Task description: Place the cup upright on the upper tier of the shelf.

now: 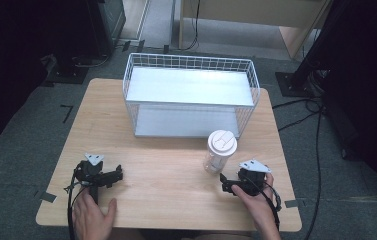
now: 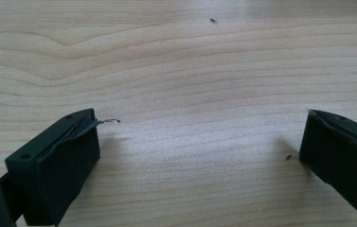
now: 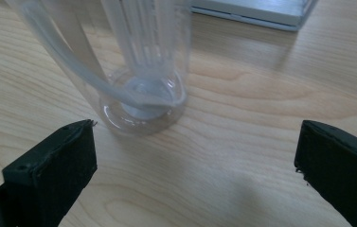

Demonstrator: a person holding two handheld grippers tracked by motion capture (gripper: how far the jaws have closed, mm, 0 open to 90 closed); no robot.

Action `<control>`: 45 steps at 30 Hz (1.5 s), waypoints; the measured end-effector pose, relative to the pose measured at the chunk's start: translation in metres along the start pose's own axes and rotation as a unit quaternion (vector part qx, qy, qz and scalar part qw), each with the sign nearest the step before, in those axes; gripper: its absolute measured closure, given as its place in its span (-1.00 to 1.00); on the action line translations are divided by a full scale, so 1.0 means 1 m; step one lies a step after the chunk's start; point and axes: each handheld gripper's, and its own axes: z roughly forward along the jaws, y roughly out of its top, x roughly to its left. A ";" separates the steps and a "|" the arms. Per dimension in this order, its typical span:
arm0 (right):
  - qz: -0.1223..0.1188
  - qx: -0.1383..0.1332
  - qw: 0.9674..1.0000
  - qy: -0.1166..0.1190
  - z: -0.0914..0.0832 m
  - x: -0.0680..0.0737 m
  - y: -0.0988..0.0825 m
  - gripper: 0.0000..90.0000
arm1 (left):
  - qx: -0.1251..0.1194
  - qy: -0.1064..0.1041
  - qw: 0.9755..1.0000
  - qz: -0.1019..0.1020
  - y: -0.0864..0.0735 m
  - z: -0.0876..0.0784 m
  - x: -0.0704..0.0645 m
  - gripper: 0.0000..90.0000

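Pale wood grain runs across the tabletop (image 1: 171,170) under both of my tools. My right gripper (image 1: 228,186) sits at the near right, held in the person's right hand (image 1: 258,207), and its fingers (image 3: 48,175) stand wide apart with nothing between them. Just beyond it, a little to the left and slightly farther from me, stands the clear plastic bottle (image 1: 219,152), upright on the wood, with a white lid (image 1: 222,140) on top. In the right gripper view I see the bottle's round base (image 3: 140,106) resting on the grain just ahead of the left finger, off to the left of the gap, not touching either finger; a pale strap-like loop hangs down its side.

My left gripper (image 1: 116,175) lies at the near left, well apart from the bottle, pointing toward the right across the tabletop. Its fingers (image 2: 55,165) are also spread wide, with bare wood between them in the left gripper view. The person's left hand (image 1: 93,217) rests flat at the near edge behind it.

At the far middle of the tabletop stands a white wire basket (image 1: 191,62) with a grey shelf board inside and another grey panel below. The bottle is just in front of its near right corner, apart from it.
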 end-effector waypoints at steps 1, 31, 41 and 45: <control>-0.002 0.001 1.000 0.001 0.002 0.002 0.002 -1.00 | 0.000 0.000 1.000 0.000 0.000 0.000 0.000 -1.00; -0.016 -0.058 0.998 0.033 0.019 0.036 0.042 -0.88 | 0.000 0.000 1.000 0.000 0.000 0.000 0.000 -1.00; -0.015 -0.092 0.995 0.037 0.016 0.043 0.050 -0.85 | 0.000 0.000 1.000 0.000 0.000 0.000 0.000 -1.00; -0.012 -0.107 0.993 0.036 0.014 0.045 0.053 -0.84 | 0.000 0.000 1.000 0.000 0.000 0.000 0.000 -1.00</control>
